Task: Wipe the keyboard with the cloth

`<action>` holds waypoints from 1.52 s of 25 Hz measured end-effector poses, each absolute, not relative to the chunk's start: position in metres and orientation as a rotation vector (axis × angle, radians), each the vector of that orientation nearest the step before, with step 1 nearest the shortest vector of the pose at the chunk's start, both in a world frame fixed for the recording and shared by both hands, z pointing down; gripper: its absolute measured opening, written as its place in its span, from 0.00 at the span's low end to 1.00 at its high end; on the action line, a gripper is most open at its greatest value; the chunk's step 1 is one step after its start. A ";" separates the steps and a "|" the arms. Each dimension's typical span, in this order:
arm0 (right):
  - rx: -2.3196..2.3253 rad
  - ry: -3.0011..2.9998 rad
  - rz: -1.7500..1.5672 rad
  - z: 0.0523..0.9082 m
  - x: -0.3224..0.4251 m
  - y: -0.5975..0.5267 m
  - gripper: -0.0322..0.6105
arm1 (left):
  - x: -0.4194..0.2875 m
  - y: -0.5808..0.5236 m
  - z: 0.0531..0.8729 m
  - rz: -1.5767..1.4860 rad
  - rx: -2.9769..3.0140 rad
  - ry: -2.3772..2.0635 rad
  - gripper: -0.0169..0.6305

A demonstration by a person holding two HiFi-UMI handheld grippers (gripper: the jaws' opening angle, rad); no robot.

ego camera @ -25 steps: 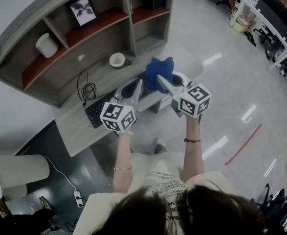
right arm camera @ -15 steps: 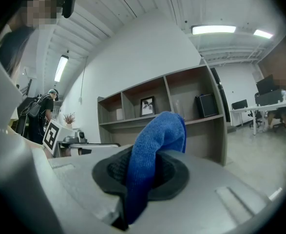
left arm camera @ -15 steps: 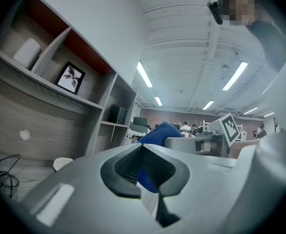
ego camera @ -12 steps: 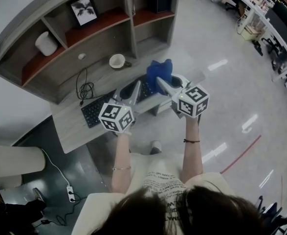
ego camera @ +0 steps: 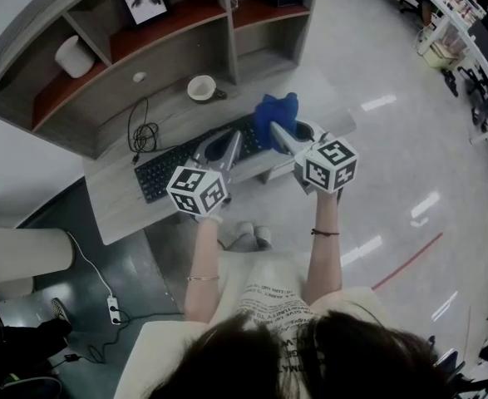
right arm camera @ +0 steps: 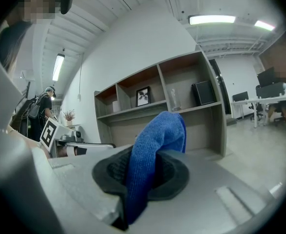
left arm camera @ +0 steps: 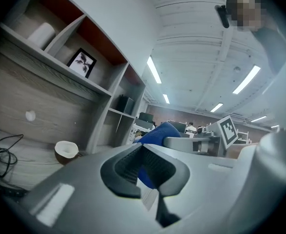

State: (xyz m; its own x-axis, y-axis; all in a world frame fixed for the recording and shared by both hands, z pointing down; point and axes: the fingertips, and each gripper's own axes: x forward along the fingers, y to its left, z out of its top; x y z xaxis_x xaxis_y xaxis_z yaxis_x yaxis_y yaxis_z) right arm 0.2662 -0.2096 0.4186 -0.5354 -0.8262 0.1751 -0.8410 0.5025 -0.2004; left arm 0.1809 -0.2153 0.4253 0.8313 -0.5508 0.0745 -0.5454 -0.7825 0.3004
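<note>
right gripper (ego camera: 280, 136) jaws clamped on blue cloth (ego camera: 275, 113) by right end of keyboard (ego camera: 162, 173), left gripper (ego camera: 229, 148) jaws closed, empty, over keyboard, bare counter (ego camera: 115, 210) strip along near edge

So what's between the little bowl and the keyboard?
Nothing: in the head view only bare desk lies between the bowl and the keyboard. The black cable sits off to one side.
</note>
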 end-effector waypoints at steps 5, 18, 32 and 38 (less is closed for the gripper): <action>1.456 -2.622 0.438 0.438 0.264 -0.225 0.14 | 0.179 -0.230 0.441 -0.043 2.635 -0.819 0.01; 1.402 -2.590 0.562 0.478 0.262 -0.250 0.14 | 0.181 -0.246 0.485 0.004 2.510 -0.793 0.01; 1.281 -2.512 0.580 0.518 0.270 -0.264 0.14 | 0.188 -0.255 0.513 -0.004 2.424 -0.856 0.01; 1.215 -2.518 0.593 0.532 0.265 -0.264 0.14 | 0.191 -0.255 0.524 -0.020 2.398 -0.899 0.01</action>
